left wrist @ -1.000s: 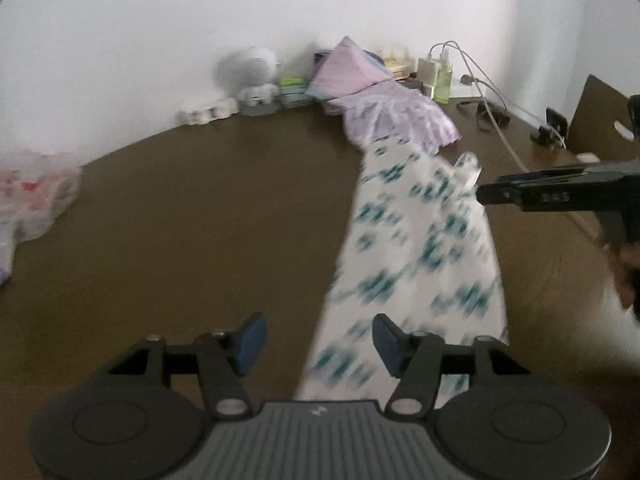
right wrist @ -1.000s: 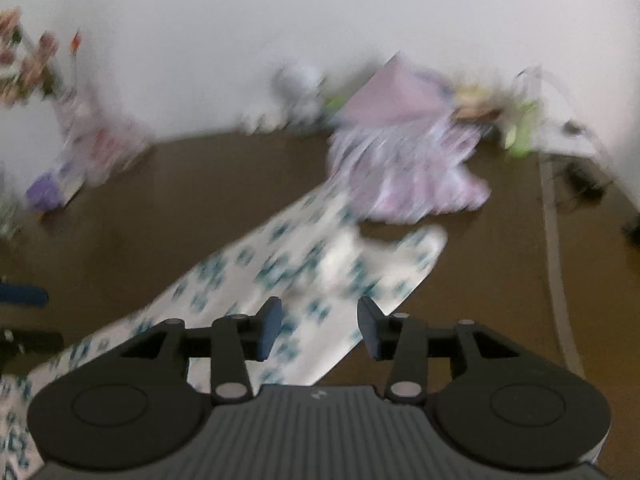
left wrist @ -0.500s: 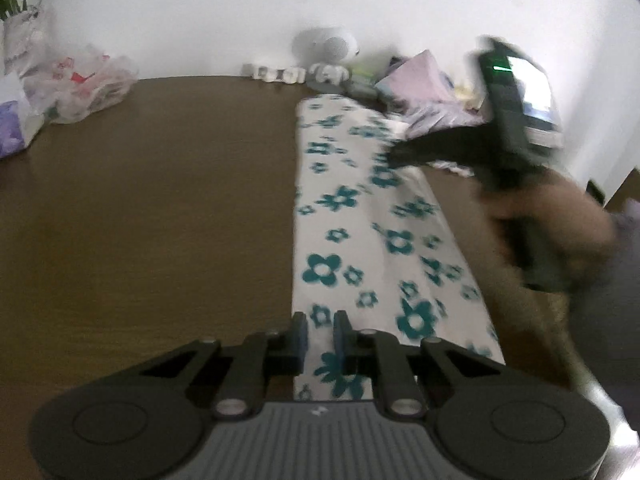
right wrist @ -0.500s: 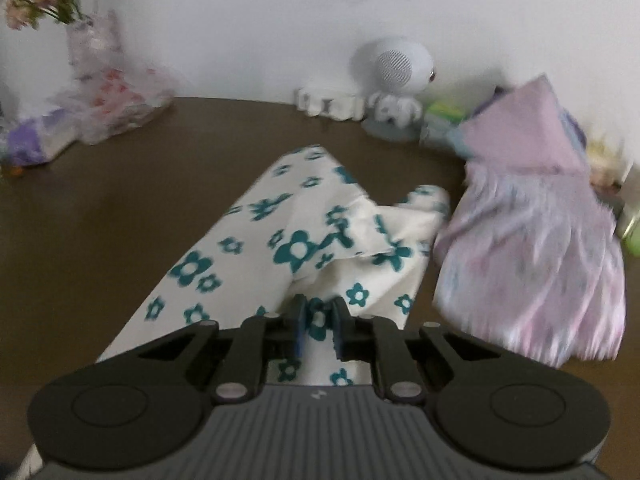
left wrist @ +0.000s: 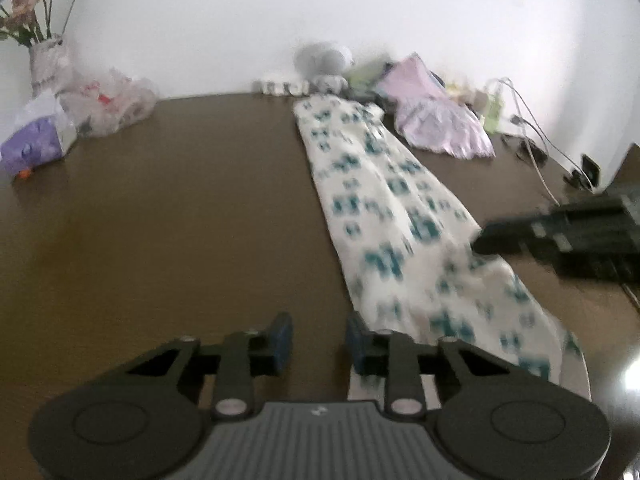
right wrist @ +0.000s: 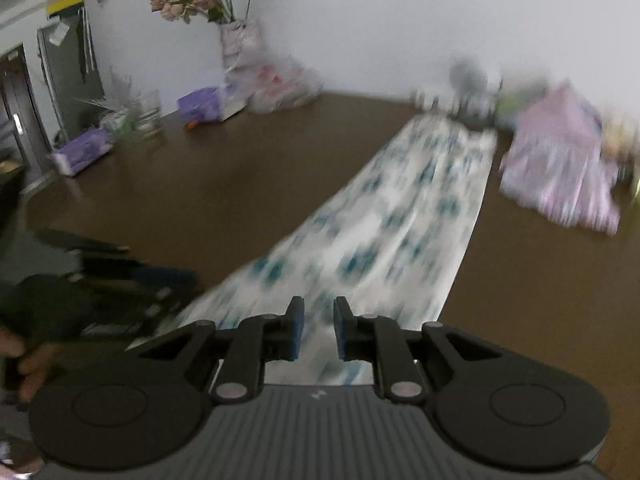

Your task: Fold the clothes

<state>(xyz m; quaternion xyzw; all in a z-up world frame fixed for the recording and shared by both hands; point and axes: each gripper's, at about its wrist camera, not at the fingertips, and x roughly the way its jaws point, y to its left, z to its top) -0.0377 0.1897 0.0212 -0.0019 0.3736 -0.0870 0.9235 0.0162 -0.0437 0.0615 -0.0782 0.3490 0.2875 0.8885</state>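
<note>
White garment with teal flowers [left wrist: 400,216] lies stretched lengthwise across the brown table [left wrist: 180,216]

The right gripper [right wrist: 316,326] hangs over the near end of a white garment with teal flowers [right wrist: 384,232], its blue-padded fingers [right wrist: 295,330] apart with a gap between them and nothing held. The garment lies stretched in a long strip across the brown table [right wrist: 208,184], running from the near edge toward the far edge by the wall; motion blur smears its print. Just beside its far end, toward the far right corner, lies a pink garment [right wrist: 560,168]. At the near left, the left gripper [right wrist: 132,276] reaches toward the strip's side, a hand [right wrist: 28,360] behind it. Along the far left edge stand a vase of flowers [right wrist: 236,40], a plastic bag [right wrist: 280,84] and purple tissue packs [right wrist: 200,104].
</note>
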